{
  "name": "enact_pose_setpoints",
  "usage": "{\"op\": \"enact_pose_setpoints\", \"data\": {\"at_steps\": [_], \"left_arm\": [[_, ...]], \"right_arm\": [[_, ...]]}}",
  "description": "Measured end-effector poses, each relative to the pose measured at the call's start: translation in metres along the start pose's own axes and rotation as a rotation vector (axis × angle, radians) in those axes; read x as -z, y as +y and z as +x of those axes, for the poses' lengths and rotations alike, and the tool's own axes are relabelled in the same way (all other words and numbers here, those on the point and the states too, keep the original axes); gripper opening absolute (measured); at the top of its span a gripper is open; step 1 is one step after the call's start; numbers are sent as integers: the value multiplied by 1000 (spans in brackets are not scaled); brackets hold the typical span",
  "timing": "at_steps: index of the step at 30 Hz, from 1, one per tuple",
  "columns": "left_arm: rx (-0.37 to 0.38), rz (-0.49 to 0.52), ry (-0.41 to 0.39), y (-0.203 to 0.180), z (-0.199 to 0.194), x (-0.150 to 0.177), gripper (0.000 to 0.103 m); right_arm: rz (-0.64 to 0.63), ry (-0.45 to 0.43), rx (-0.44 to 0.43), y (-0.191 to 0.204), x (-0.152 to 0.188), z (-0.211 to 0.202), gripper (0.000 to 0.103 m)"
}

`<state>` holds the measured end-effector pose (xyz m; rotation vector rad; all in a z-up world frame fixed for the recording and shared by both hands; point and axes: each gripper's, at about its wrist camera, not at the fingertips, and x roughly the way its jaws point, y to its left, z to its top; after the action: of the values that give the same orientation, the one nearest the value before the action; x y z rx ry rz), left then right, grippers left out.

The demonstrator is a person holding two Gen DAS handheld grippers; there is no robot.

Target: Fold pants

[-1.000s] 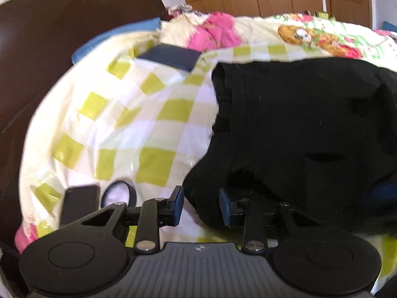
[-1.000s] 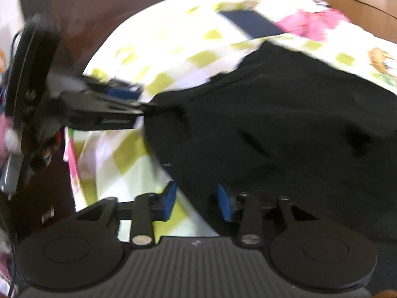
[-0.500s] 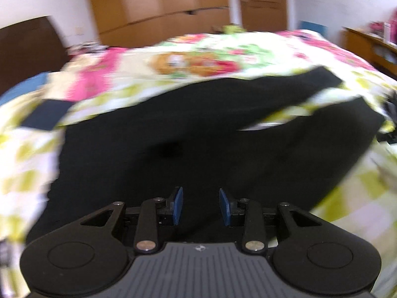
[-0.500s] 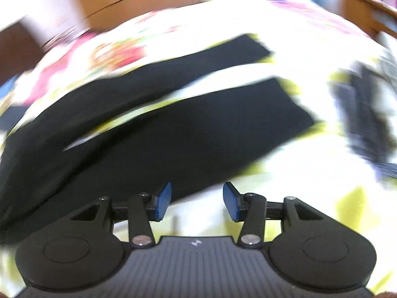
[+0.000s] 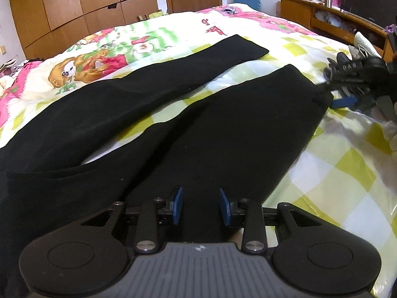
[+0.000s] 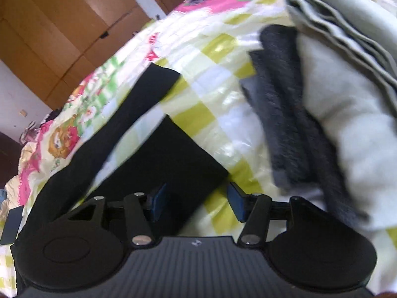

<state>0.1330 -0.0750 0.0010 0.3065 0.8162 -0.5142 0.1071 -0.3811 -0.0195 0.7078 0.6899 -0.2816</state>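
Note:
Black pants [image 5: 223, 129] lie flat on the bed with the two legs spread apart in a V. My left gripper [image 5: 201, 206] hovers over the upper part of the near leg, its blue pads apart and nothing pinched. My right gripper [image 6: 197, 202] sits at the cuff of the near leg [image 6: 178, 164]. Its jaws are opening, and the cuff corner lies between the pads without being pressed. In the left wrist view the right gripper [image 5: 333, 90] shows at that cuff on the right. The far leg [image 5: 230, 49] stretches toward the door.
The bed wears a white and yellow-green checked cover [image 5: 335, 164] with cartoon prints. A stack of folded grey and pale clothes [image 6: 322, 104] lies close to the right of the cuff. Wooden wardrobes [image 5: 86, 7] and a wooden side cabinet [image 5: 322, 17] stand beyond the bed.
Both views swept from the waist end of the pants to the legs. The right gripper's jaws widened and it now sits at the near cuff, beside the folded stack.

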Motion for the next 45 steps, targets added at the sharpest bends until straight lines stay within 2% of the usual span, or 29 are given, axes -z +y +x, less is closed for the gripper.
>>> {"op": "enact_pose_setpoints", "data": {"at_steps": [1, 2, 3, 4, 7, 10, 14, 16, 18, 23, 25, 27, 28, 30, 32, 33, 34, 38, 40, 43, 45], "left_arm": [[3, -5, 0, -2, 2, -1, 47], [7, -9, 0, -2, 2, 0, 47], [7, -9, -3, -4, 0, 2, 47], [6, -4, -7, -8, 2, 2, 47], [9, 10, -22, -16, 1, -1, 47], [28, 14, -49, -23, -4, -3, 48], [58, 11, -75, -31, -6, -1, 54], [49, 18, -58, -34, 2, 3, 54], [28, 21, -40, -32, 7, 7, 54], [-18, -34, -82, -6, -15, 13, 56], [-39, -57, -102, 7, -19, 15, 58], [-92, -71, -116, 18, -16, 16, 58], [-112, -76, -109, 22, -12, 17, 59], [-146, -81, -49, 31, 6, 20, 62], [-135, -85, -34, 39, 17, 23, 70], [-127, -96, -33, 43, 16, 21, 70], [-120, -103, -35, 45, 12, 19, 69], [-78, -75, -131, 60, -24, 15, 69], [-103, -43, -147, 76, -39, 15, 69], [-155, -22, -150, 118, -61, 15, 70], [-218, -19, -135, 154, -70, 16, 72]], "right_arm": [[-6, 0, 2, 1, 0, 5, 47], [-10, 8, 5, 4, -2, 7, 25], [3, 22, -8, 2, -4, 9, 13], [32, 34, -35, -1, -6, 6, 6], [19, 3, -49, -2, -9, -19, 5], [-32, -34, -15, -2, -10, -50, 5], [-109, -54, 120, -9, -5, -73, 5], [-171, -45, 209, -8, 2, -73, 6], [-197, -9, 270, -4, 5, -72, 11], [-272, -109, 320, 14, 16, -112, 16], [-325, -118, 302, 26, 25, -125, 17], [-378, -98, 261, 41, 34, -128, 18], [-403, -82, 244, 50, 40, -126, 19], [-440, -53, 222, 68, 48, -117, 20], [-442, -5, 173, 83, 56, -107, 20], [-444, 17, 154, 92, 60, -102, 20], [-462, 31, 143, 102, 64, -98, 20], [-599, 70, 57, 145, 78, -84, 21], [-667, 94, 9, 165, 80, -75, 22], [-807, 131, -86, 205, 75, -48, 32], [-884, 159, -163, 233, 68, -23, 38]]}}
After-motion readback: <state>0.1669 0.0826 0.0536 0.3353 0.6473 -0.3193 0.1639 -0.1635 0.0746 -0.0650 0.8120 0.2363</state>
